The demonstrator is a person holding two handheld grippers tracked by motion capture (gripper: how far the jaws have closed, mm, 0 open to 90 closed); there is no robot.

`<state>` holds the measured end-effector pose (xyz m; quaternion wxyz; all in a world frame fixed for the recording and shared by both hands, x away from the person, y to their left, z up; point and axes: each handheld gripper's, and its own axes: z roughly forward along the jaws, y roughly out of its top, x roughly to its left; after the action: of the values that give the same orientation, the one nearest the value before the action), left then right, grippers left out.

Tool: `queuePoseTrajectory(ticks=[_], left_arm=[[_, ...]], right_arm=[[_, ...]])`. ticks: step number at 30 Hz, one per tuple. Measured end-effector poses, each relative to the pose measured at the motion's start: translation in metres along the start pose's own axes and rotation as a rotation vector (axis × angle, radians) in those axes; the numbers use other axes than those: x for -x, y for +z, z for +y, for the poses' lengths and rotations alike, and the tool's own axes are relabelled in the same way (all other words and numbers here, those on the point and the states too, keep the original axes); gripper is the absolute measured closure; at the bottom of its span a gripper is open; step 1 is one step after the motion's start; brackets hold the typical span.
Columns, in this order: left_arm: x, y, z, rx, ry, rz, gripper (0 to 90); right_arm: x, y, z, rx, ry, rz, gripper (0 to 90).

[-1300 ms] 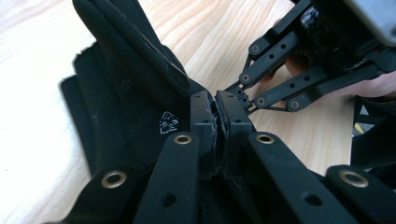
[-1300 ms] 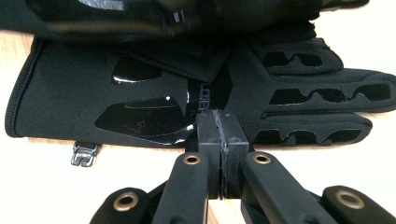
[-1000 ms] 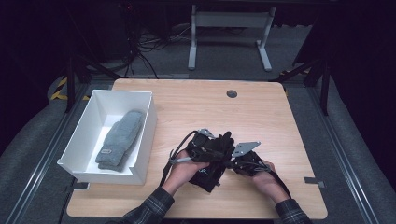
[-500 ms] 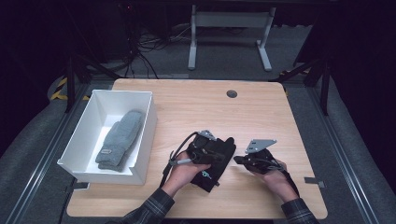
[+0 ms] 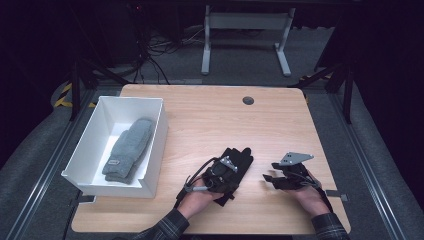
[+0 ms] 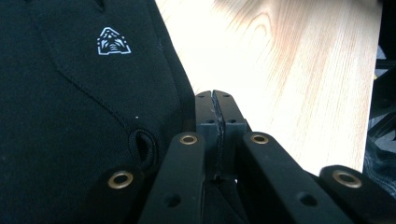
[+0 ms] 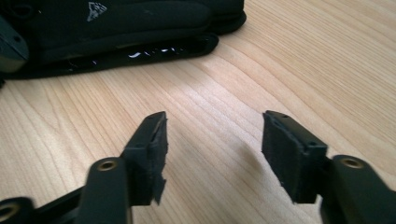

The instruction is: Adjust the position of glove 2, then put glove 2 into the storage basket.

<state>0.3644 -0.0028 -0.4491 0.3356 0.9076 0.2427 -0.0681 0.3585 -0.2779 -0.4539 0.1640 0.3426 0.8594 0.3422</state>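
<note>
Black glove near the tabletop's front edge, grey mitten already boxed

One white box (image 5: 154, 145) at the left edge holds one grey mitten (image 5: 127, 150). The left gripper (image 5: 231, 161) lies clenched on one black glove (image 5: 241, 159); whether it pinches fabric I cannot tell. The glove looks soft, light, floppy: best pinched at the cuff. The right gripper (image 5: 268, 179), its jaws just opened, is released and empty.

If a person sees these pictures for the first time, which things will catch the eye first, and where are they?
The black glove lies near the table's front middle, with the left gripper on it, fingers shut. To its right the right gripper stands apart from the glove, its fingers just opened with nothing between them. At the table's left edge a white box holds a grey mitten.
</note>
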Motion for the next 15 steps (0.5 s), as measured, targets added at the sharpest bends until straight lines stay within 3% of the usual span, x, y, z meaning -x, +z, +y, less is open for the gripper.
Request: queuePoseTrajectory(ticks=[12,15], left_arm=[[-0.006,-0.022,-0.018,-0.013,0.013,0.074,88.9],[-0.009,-0.034,-0.018,0.007,0.036,0.092,81.4]], right_arm=[[0.003,0.000,-0.017,0.022,0.045,-0.017,27.7],[0.002,0.002,-0.020,0.049,0.042,-0.014,21.7]])
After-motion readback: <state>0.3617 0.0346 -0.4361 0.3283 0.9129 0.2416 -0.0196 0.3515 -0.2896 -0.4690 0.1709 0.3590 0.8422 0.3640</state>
